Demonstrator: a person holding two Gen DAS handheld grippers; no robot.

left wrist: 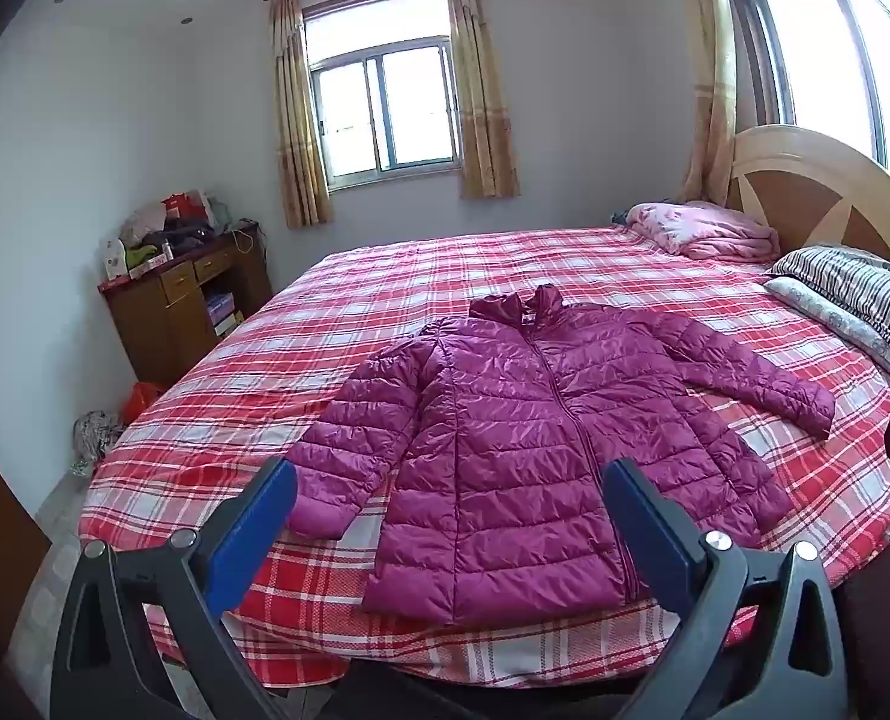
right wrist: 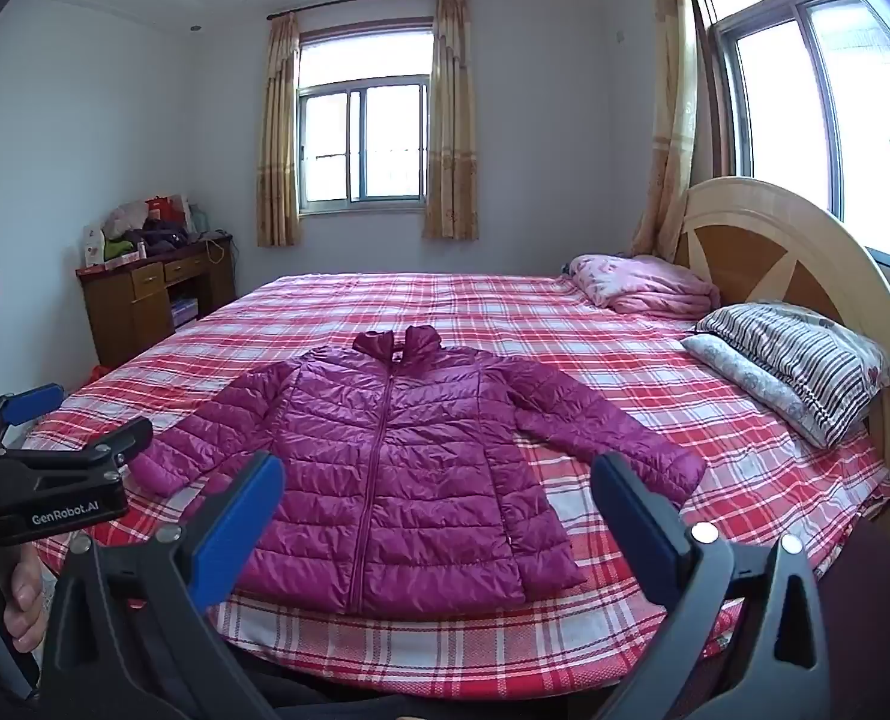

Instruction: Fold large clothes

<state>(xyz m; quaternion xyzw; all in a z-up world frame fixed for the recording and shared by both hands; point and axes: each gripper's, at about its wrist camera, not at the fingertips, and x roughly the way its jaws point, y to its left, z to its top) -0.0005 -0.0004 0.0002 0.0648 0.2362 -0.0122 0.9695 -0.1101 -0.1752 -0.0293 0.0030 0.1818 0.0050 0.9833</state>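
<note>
Red-and-white plaid covers the wide bed [left wrist: 565, 264], which fills most of a pale-walled bedroom with a curved wooden headboard [left wrist: 817, 198] at its right end. A magenta quilted jacket [left wrist: 523, 438] lies flat on the near half of the bed, zipped up the front, collar toward the far window [left wrist: 384, 108], both sleeves spread outward, its hem close to the near edge of the mattress. By the headboard sit a striped pillow [right wrist: 799, 360] stacked on a paler one and, farther back, a bundled pink blanket [right wrist: 649, 288]. A brown wooden desk [left wrist: 174, 306] piled with clutter stands in the far left corner. In the foreground, the left gripper [left wrist: 451, 480] hangs above the jacket's hem with its blue-padded jaws spread wide and nothing between them. The right gripper [right wrist: 438, 474] is likewise fully agape and empty, short of the jacket's lower edge.
</note>
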